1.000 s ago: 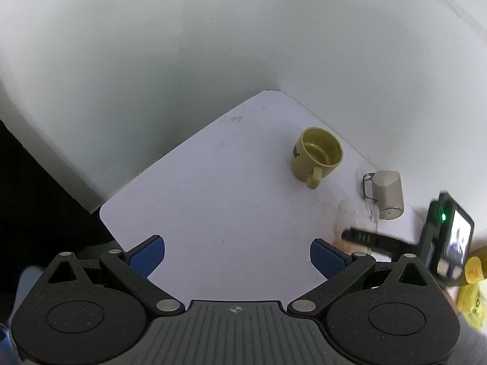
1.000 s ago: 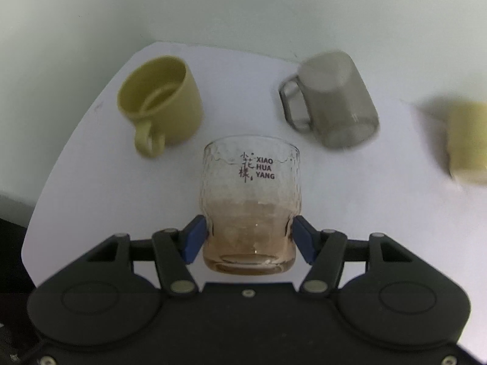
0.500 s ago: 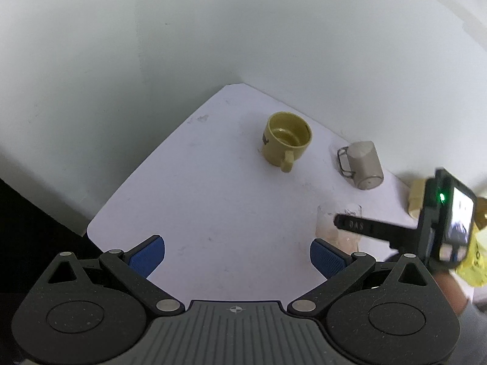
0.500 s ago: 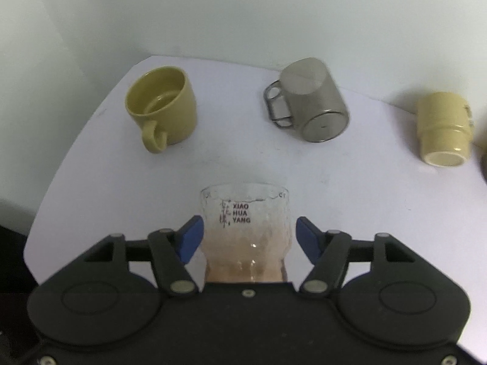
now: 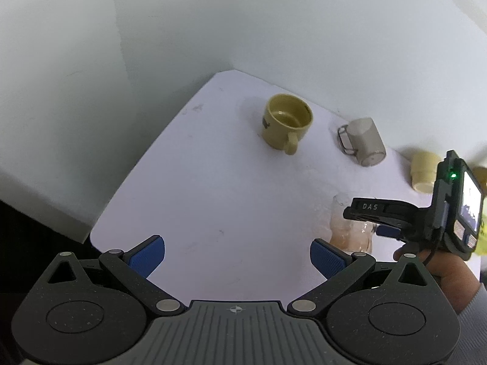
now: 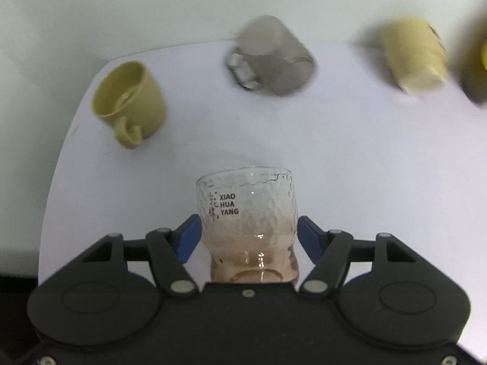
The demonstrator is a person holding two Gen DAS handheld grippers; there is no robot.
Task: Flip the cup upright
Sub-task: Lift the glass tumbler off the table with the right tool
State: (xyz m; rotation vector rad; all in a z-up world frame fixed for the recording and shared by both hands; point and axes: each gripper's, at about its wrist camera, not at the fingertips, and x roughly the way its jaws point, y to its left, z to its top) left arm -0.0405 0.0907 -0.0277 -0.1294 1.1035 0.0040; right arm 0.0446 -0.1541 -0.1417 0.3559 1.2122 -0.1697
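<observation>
A clear textured glass (image 6: 248, 228) with an amber tint at its base and "XIAO HUA YANG" printed on it stands upright on the white table (image 6: 334, 158), mouth up. My right gripper (image 6: 249, 238) is open, its blue pads either side of the glass with small gaps. In the left wrist view the glass (image 5: 350, 228) stands at the right, partly behind the right gripper (image 5: 380, 213). My left gripper (image 5: 237, 252) is open and empty above the table's near left corner.
An olive mug (image 6: 129, 103) stands upright at the back left. A grey mug (image 6: 274, 60) and a pale yellow cup (image 6: 414, 57) stand mouth down along the back wall. The table's left edge (image 5: 127, 194) drops off beside a white wall.
The right gripper set the glass upright on the table and opened its jaws off it, then shifted slightly. The left gripper drew back and turned, bringing more of the table into view.
</observation>
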